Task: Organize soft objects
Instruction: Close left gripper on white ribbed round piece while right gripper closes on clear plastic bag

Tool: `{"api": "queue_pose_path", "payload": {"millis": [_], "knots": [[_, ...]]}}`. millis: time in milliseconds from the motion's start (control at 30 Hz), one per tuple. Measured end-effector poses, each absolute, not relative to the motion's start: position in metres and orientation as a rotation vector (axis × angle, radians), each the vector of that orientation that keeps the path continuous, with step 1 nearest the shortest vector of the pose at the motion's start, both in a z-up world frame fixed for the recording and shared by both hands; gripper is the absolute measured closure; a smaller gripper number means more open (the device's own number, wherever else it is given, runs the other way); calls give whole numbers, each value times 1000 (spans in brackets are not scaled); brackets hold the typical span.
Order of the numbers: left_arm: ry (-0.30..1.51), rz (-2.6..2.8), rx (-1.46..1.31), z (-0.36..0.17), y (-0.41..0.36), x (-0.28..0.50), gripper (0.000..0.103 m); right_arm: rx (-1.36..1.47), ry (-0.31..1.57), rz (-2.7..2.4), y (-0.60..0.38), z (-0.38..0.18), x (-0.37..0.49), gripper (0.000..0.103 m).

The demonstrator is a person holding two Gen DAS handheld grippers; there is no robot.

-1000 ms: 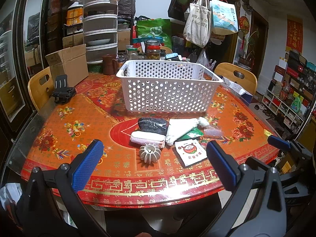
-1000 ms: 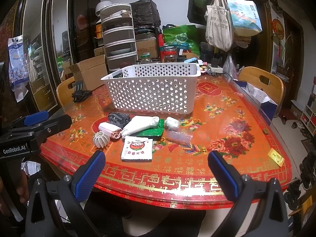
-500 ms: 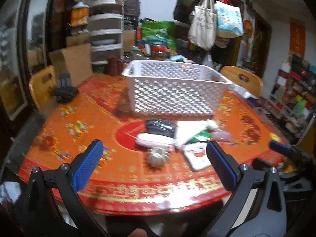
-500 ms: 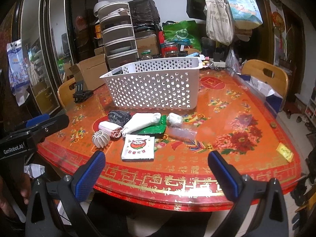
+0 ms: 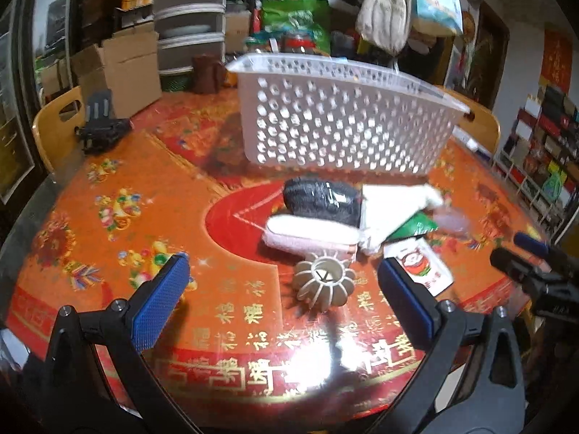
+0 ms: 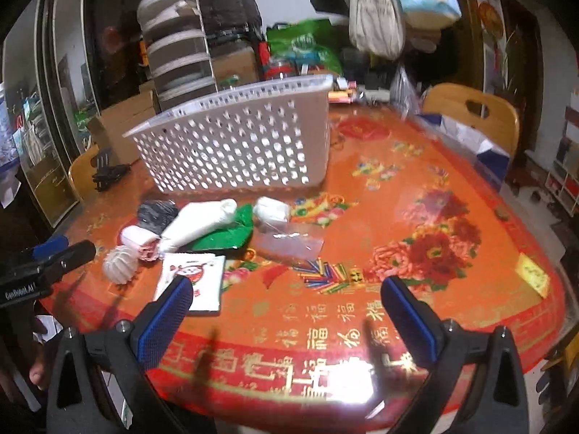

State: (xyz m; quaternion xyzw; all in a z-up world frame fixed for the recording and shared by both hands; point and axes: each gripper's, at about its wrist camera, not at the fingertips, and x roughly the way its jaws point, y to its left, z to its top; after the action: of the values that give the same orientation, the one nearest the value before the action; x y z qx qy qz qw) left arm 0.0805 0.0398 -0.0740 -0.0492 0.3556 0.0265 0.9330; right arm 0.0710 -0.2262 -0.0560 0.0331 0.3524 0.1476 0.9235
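Note:
A white perforated basket (image 5: 343, 126) (image 6: 235, 141) stands on the red table. In front of it lies a cluster: a black wrapped bundle (image 5: 320, 199) (image 6: 155, 211), a pink-and-white roll (image 5: 311, 237) (image 6: 139, 240), a white cloth bundle (image 5: 391, 209) (image 6: 201, 222), a green packet (image 6: 226, 237), a small white roll (image 6: 271, 209), a clear bag (image 6: 289, 242), a white printed packet (image 5: 419, 267) (image 6: 190, 282) and a ribbed white ball (image 5: 324, 284) (image 6: 119, 260). My left gripper (image 5: 282, 296) is open, just short of the ball. My right gripper (image 6: 286, 320) is open over the table's near edge, right of the packet.
Wooden chairs (image 5: 58, 126) (image 6: 474, 115) flank the table. A black clamp-like object (image 5: 99, 130) sits at the far left. Boxes, stacked drawers (image 5: 188, 29) and hanging bags (image 6: 376, 18) crowd the back. A yellow slip (image 6: 532, 275) lies on the right of the table.
Both grippers have moved forward and lower toward the table; the cluster of objects looks larger and closer. Both stay open and hold nothing.

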Motion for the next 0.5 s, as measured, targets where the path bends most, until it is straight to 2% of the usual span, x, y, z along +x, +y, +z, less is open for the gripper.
{"api": "queue_pose_path", "payload": {"millis": [267, 433, 500], "knots": [[750, -4, -53, -95, 24, 96, 0, 46, 795, 308, -216, -73, 108, 0], [769, -24, -48, -105, 20, 100, 12, 55, 817, 317, -214, -77, 126, 1], [766, -26, -50, -107, 20, 101, 21, 46, 822, 308, -213, -78, 131, 1]]}}
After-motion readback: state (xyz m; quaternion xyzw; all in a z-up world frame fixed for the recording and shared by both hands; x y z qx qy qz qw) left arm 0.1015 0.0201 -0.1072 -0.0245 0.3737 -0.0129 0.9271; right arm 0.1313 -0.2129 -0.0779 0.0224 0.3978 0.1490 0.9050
